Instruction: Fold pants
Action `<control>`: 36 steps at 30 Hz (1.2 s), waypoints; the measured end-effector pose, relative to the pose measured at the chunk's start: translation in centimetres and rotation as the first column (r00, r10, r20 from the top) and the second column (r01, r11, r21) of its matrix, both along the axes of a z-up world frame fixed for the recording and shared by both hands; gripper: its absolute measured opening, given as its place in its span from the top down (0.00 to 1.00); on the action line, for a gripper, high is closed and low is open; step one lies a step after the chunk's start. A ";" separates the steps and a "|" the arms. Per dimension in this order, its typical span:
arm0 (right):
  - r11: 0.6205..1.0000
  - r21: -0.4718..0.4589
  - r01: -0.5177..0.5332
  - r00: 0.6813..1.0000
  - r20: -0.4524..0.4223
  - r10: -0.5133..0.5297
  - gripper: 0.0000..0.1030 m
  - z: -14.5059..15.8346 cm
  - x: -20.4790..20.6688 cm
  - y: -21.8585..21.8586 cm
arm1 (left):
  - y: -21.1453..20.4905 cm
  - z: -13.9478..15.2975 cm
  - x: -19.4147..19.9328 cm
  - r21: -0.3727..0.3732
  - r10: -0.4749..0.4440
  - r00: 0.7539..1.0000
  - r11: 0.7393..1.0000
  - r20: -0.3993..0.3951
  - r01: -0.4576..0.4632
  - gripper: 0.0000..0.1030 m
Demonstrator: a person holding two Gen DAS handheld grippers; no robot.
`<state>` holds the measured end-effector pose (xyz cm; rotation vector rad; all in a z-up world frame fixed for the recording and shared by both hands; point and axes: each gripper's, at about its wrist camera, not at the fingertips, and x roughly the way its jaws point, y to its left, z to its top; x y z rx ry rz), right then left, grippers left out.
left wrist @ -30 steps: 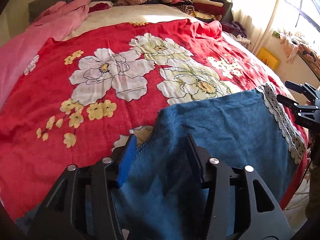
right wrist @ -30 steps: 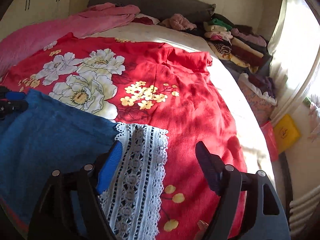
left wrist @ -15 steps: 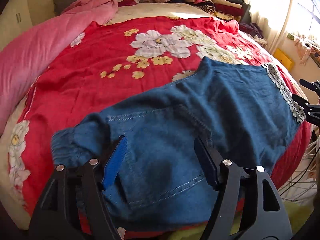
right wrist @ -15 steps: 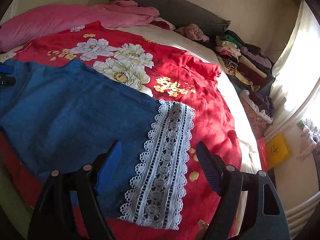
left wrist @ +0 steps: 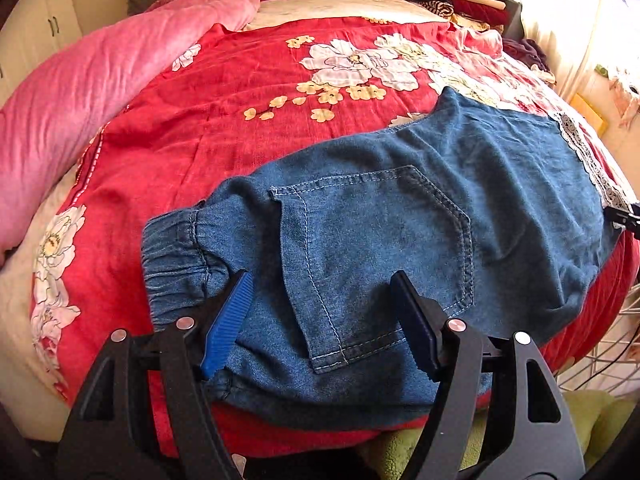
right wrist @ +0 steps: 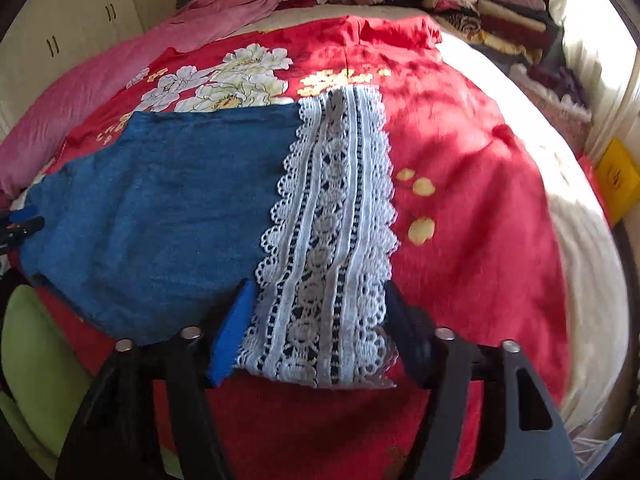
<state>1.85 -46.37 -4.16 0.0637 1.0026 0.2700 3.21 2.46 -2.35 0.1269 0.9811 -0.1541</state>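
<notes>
I'm looking along a bed [left wrist: 240, 128] under a red flowered cover, a pink quilt [left wrist: 80, 92] far to the left of my left hand-held gripper [left wrist: 320, 308], folded clothes [right wrist: 500, 12] stacked ahead by the bright curtain. I can read no writing; the yellow packet [right wrist: 618, 176] on the right is too blurred, I think. The pants [left wrist: 400, 232] lie flat just under both tools. The left hand-held gripper stands open over the back pocket, waistband at its left. The right hand-held gripper [right wrist: 320, 324] is closing, the lace hem [right wrist: 332, 220] between its jaws, not yet pinched.
</notes>
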 end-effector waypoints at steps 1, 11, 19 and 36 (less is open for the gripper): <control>1.000 0.020 -0.015 1.000 -0.002 0.015 0.55 0.0 -0.1 0.1 | 0.0 0.0 0.0 -0.001 0.001 1.000 1.000 0.000 -0.001 0.39; 0.997 -0.055 -0.060 0.997 0.039 0.062 0.78 1.5 -1.6 0.4 | 0.5 0.1 0.2 -0.021 0.017 1.000 1.000 0.007 -0.017 0.41; 0.986 -0.164 -0.035 0.997 0.059 0.045 0.65 0.9 -1.8 0.9 | 1.9 -0.1 0.7 -0.072 0.038 0.999 0.997 0.004 -0.038 0.45; 0.931 -0.363 0.027 0.977 0.207 0.053 0.40 4.1 -3.4 2.9 | 0.5 2.6 -0.9 -0.076 0.004 0.998 0.997 0.070 0.001 0.38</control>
